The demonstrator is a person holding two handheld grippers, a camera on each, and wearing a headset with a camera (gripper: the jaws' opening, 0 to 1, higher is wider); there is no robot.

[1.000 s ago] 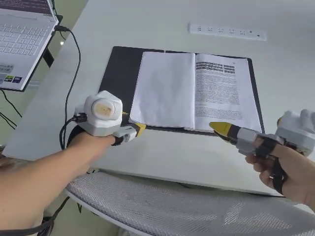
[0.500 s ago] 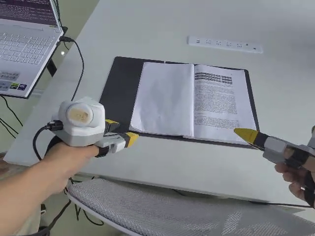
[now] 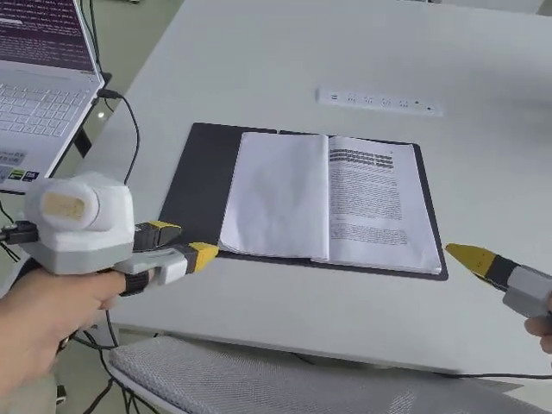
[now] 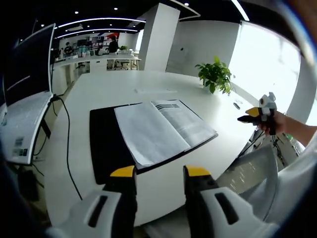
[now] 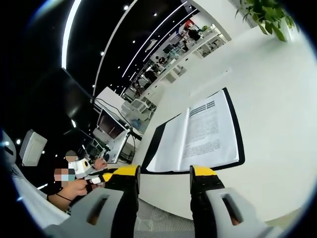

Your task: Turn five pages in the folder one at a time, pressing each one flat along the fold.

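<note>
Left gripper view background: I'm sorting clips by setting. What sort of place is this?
Probably an open-plan office: a big white table with a laptop, a potted plant, and more desks behind.

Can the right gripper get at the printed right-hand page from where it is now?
Probably yes. The right gripper hangs open just off the folder's lower right corner, with bare table around it. The printed page lies flat and uncovered, and the left gripper is at the opposite side.
</note>
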